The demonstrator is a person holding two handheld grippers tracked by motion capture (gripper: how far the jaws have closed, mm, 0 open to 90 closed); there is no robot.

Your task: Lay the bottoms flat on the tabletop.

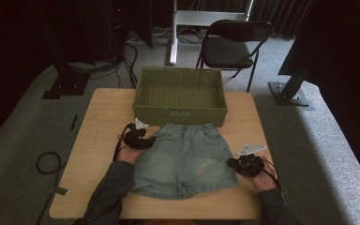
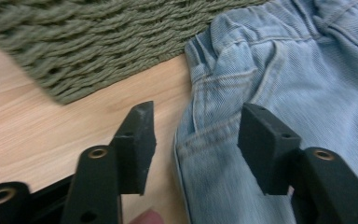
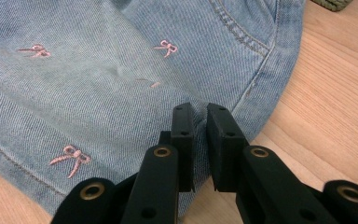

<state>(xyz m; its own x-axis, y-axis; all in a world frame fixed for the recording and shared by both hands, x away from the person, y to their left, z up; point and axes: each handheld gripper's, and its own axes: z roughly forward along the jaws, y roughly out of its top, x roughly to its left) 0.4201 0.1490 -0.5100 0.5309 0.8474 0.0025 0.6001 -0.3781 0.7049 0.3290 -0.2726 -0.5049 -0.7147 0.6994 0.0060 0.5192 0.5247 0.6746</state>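
A pair of small light-blue denim shorts (image 1: 185,157) with tiny pink embroidered bows lies spread flat on the wooden surface (image 1: 93,122), elastic waistband toward the far side, leg hems toward the near edge. A fold of its right side seam is pinched up.

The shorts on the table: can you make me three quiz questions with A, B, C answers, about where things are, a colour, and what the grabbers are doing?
1. Where is the basket?
A. beyond the shorts
B. on the shorts
C. on the floor

2. What colour are the little bows?
A. green
B. pink
C. black

3. What is the right gripper doing?
A. standing wide open
B. holding the basket
C. pinching the shorts' side edge

Answers: 1 A, the basket sits at the table's far edge; 2 B, the stitched bows are pink; 3 C, denim is squeezed between the nearly closed jaws.
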